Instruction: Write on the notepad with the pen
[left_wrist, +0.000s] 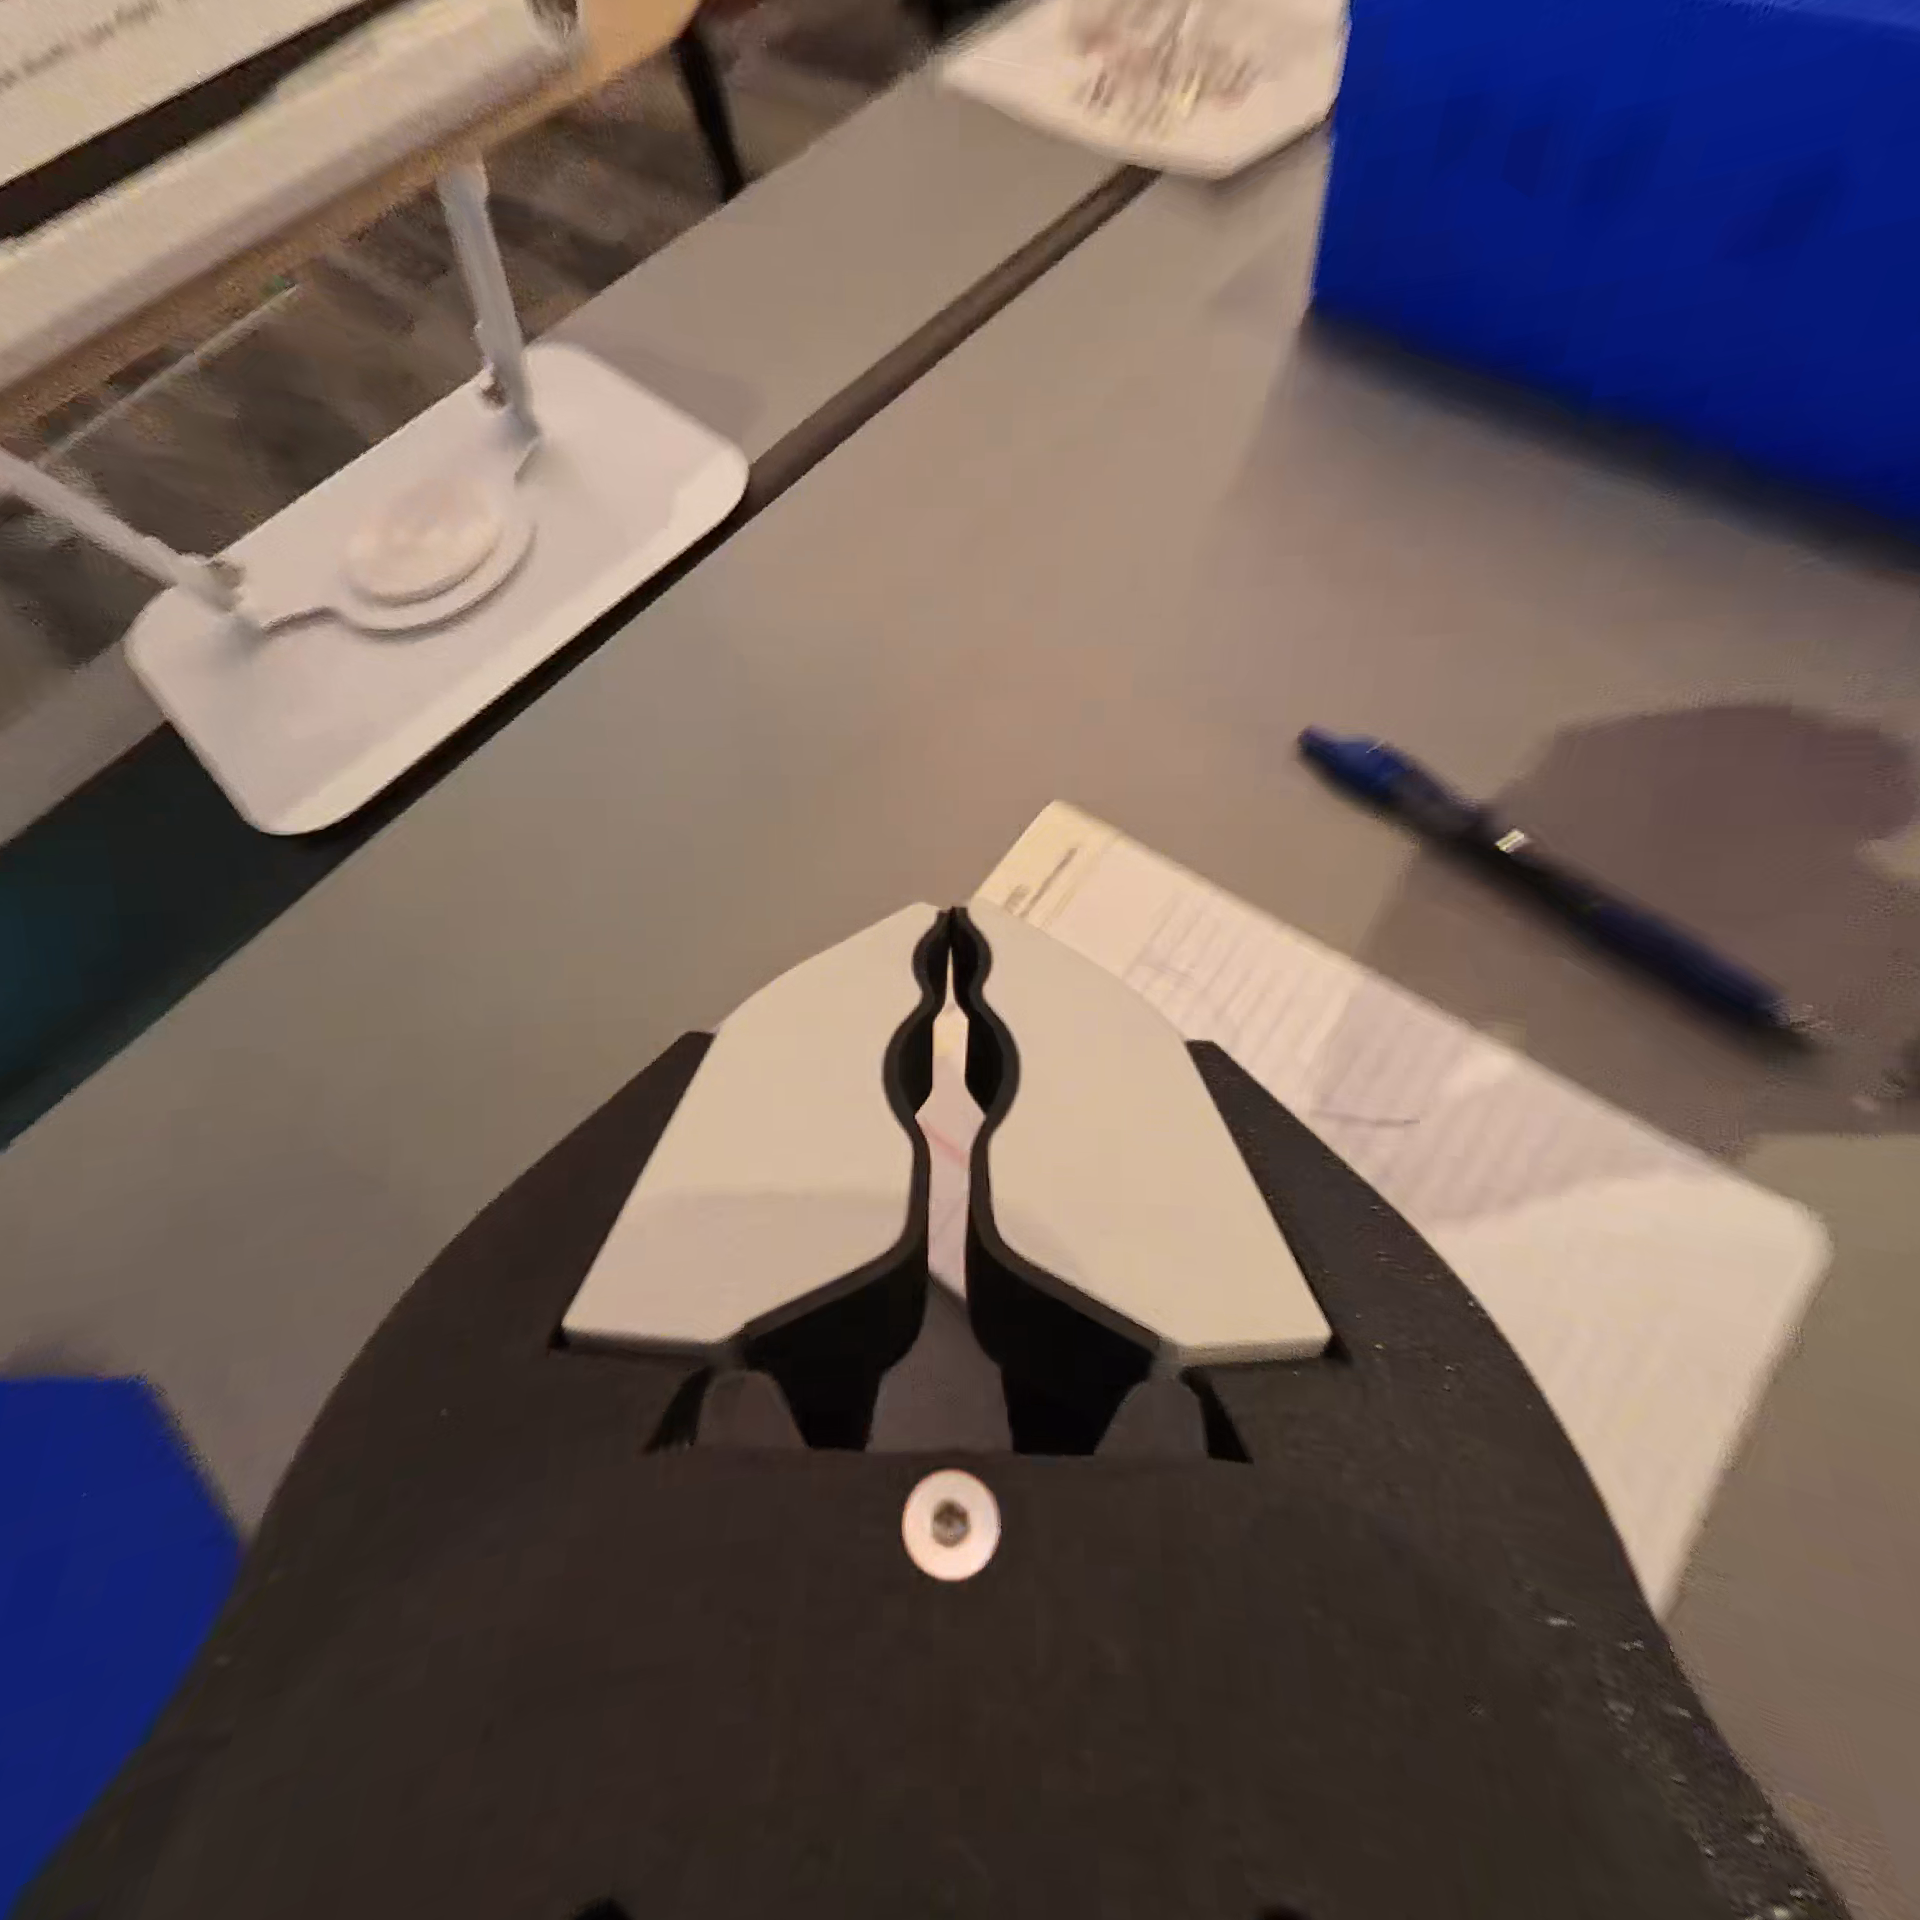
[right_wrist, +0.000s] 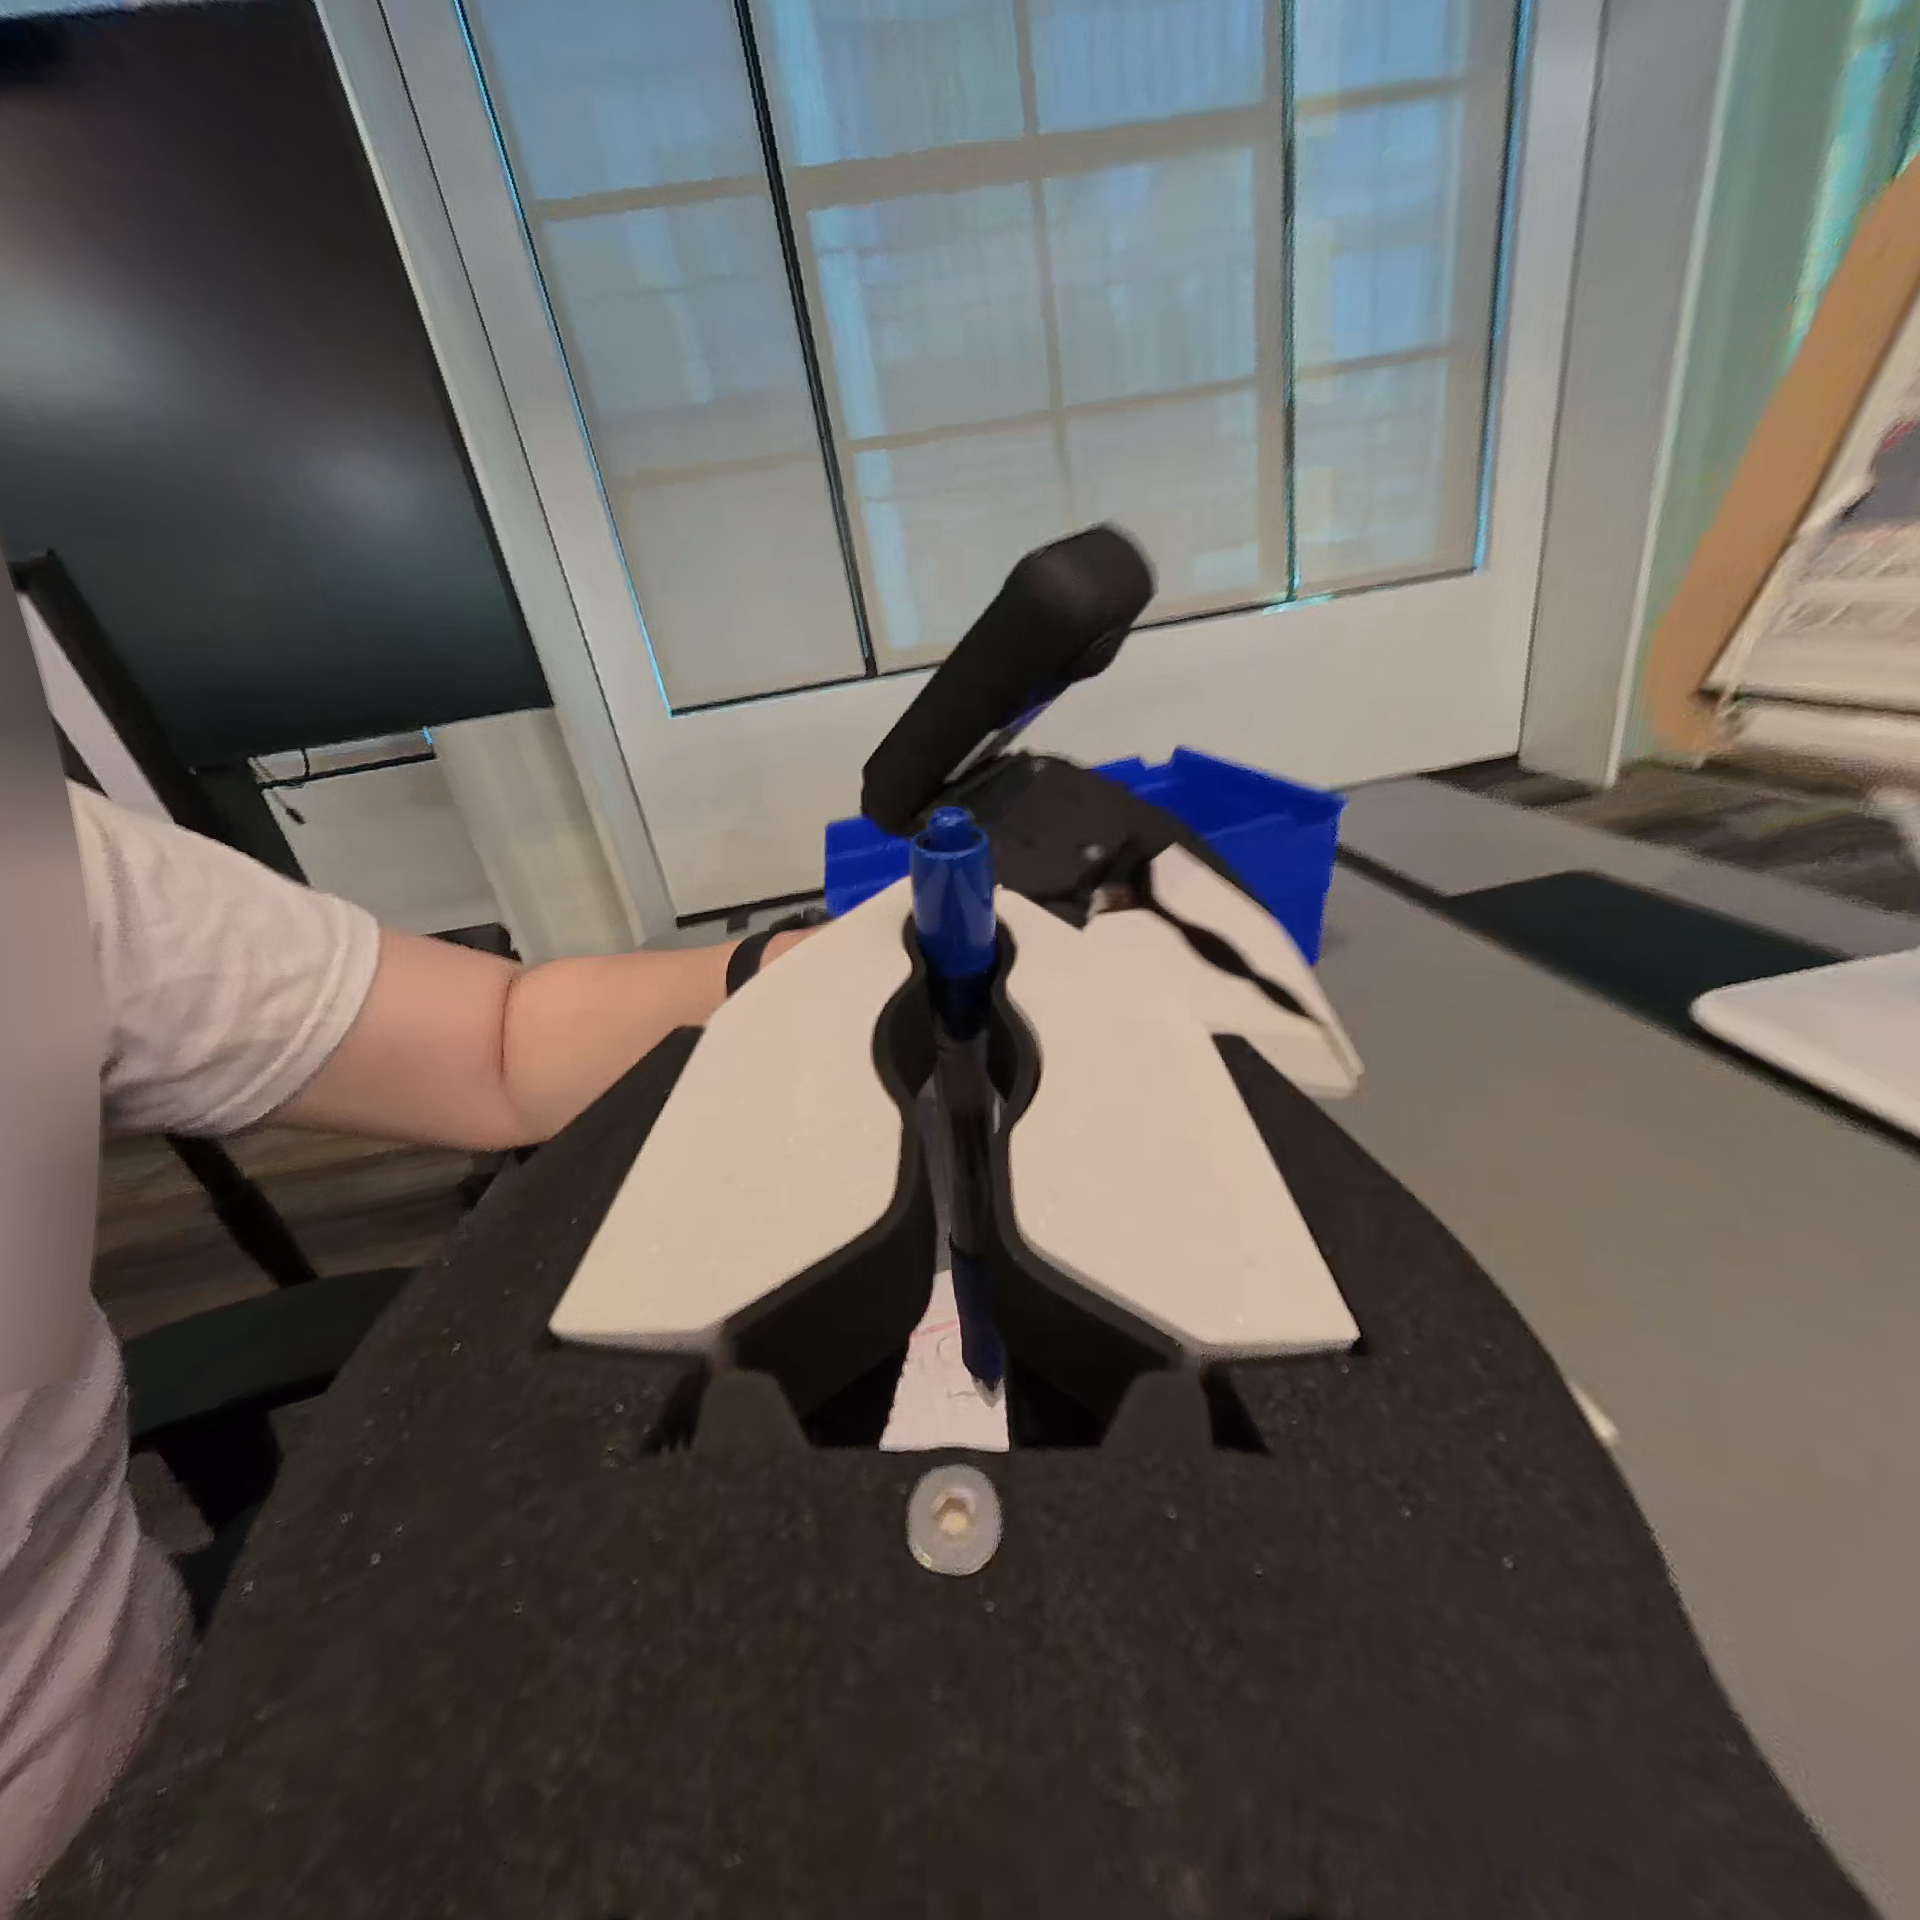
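Observation:
In the left wrist view, a white lined notepad (left_wrist: 1455, 1195) lies on the grey table (left_wrist: 831, 727). My left gripper (left_wrist: 953, 914) is shut and empty, with its tips over the pad's far left corner. A blue pen (left_wrist: 1538, 873) lies on the table to the right of the pad. In the right wrist view, my right gripper (right_wrist: 951, 925) is shut on a blue pen (right_wrist: 954, 904) and holds it upright. The pen's tip points down at white paper (right_wrist: 940, 1413) seen through the gap. The left gripper (right_wrist: 1320, 1023) shows beyond it, shut.
A white stand base (left_wrist: 447, 582) sits at the far left by a dark gap (left_wrist: 935, 343) between tables. Blue bins stand at the far right (left_wrist: 1621, 239) and near left (left_wrist: 94, 1558). A person's arm (right_wrist: 447, 1039) reaches in from the left. A white tray (right_wrist: 1818, 1029) sits at the right.

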